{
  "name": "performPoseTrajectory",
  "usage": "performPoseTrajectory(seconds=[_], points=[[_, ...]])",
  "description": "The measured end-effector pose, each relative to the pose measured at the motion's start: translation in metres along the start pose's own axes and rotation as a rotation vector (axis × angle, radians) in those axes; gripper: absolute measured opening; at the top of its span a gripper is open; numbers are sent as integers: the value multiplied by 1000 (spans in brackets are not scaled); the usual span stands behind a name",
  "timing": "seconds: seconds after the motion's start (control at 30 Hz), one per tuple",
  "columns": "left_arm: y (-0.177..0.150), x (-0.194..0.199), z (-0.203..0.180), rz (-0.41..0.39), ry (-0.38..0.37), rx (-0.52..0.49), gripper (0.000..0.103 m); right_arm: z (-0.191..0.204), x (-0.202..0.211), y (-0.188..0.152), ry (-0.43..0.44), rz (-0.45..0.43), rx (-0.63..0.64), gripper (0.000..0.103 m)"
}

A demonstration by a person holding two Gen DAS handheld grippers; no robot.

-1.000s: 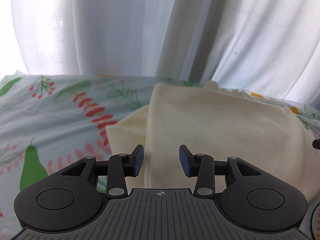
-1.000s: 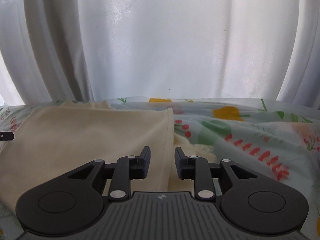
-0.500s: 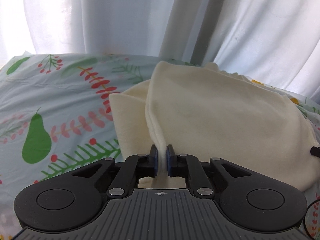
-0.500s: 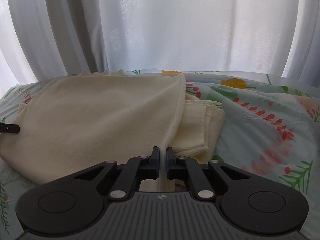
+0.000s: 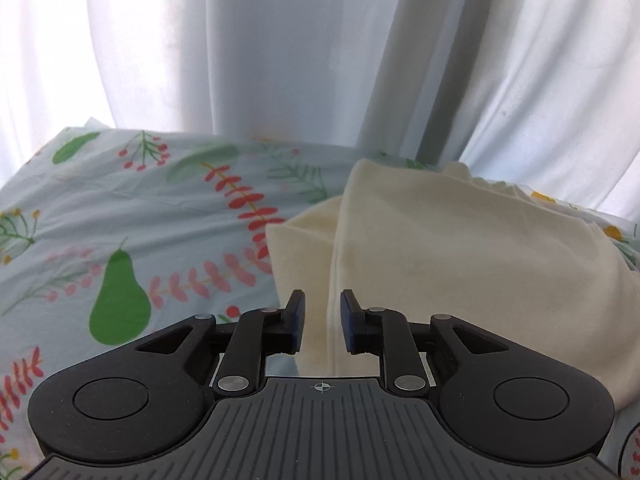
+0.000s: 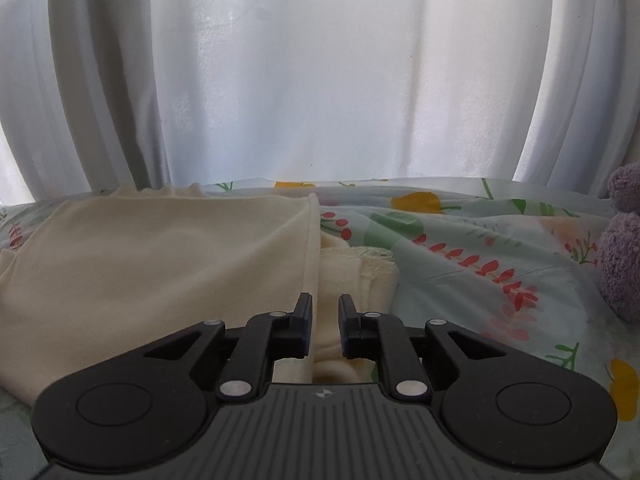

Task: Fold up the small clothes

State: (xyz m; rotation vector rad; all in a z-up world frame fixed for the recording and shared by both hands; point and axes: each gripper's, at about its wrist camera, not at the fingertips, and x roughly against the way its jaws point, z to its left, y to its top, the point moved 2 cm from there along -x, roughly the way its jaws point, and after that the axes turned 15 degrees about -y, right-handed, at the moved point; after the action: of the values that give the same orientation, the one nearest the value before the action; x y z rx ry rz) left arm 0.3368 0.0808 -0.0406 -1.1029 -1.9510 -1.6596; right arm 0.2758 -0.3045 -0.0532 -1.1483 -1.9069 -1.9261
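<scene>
Left gripper (image 5: 322, 326): jaws stood apart with a clear gap, holding nothing. A folded edge of the cream garment (image 5: 460, 264) ran up through the gap, nearer the right finger (image 5: 349, 326); whether cloth touched either pad, could not tell.

Right gripper (image 6: 324, 326): jaws likewise parted, nothing held. The garment's hemmed edge (image 6: 310, 256) lay just beside the left finger (image 6: 302, 326); a lower layer of the cloth showed through the gap.

Pose, left: tool pointed forward and level, low over the near edge of the cloth, aimed toward the curtain (image 5: 280, 60).

Pose, right: same low, level, forward aim, set at the garment's right side.

Garment, position: it lay on the printed sheet (image 5: 132, 232), folded over itself in at least two layers. From the left view it filled the right half of the bed; from the right view (image 6: 160, 264) it filled the left half.

Garment, long axis: the top layer stretched across between the two tools. Its side edges ran away from the grippers toward the curtain; a rumpled bit sat at the far end.

Lower layer: a narrower fold stuck out past the top layer on both sides, with a frayed-looking edge (image 6: 376, 258) on the right.

Sheet: pale, printed with pears, leaves and red sprigs, lightly creased.

Far right: a purple fuzzy thing (image 6: 620, 248) rested on the sheet, well apart from the garment.

Backdrop: white curtain hung in folds, backlit.
</scene>
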Motion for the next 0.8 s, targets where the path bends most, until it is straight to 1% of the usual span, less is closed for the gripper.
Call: performPoseTrajectory(seconds=[0.07,0.1,0.17,0.23,0.27,0.3,0.33,0.37,0.43,0.47,0.5,0.53,0.57,0.67,0.73,0.77,0.8], points=[[8,1,-9,-47,13,-37,23,9,-3,7,28,-5,4,15],[11,-3,-17,-56,1,-66,26,20,-7,10,61,-16,18,15],[13,-17,-32,-38,-50,-108,30,39,-13,13,110,-26,45,15],[12,-38,-51,-14,-111,-161,32,63,-25,16,162,-10,80,15],[12,-49,-58,-1,-125,-186,32,75,-32,16,181,0,102,15],[12,-63,-64,13,-122,-211,33,86,-42,16,177,16,135,14],[11,-76,-67,23,-97,-222,34,94,-53,15,153,31,154,14],[12,-88,-67,30,-70,-226,34,97,-58,15,139,4,149,14],[16,-101,-62,7,-33,-222,35,96,-73,20,80,3,130,14],[18,-105,-59,12,-15,-212,34,91,-81,23,46,7,102,13],[22,-110,-52,11,-15,-187,34,86,-87,24,27,1,82,11],[25,-112,-47,5,-17,-163,34,81,-92,26,14,-8,70,4],[27,-113,-42,-1,-14,-143,34,77,-96,27,15,-18,59,5],[32,-114,-34,-11,-17,-114,28,71,-100,27,-24,-33,55,5],[32,-107,-27,-14,-39,-81,25,64,-97,26,-29,-17,21,5],[32,-100,-22,-23,-44,-63,24,61,-94,25,-33,-4,12,5],[31,-93,-18,-29,-23,-50,27,56,-86,23,-31,12,-1,6]])
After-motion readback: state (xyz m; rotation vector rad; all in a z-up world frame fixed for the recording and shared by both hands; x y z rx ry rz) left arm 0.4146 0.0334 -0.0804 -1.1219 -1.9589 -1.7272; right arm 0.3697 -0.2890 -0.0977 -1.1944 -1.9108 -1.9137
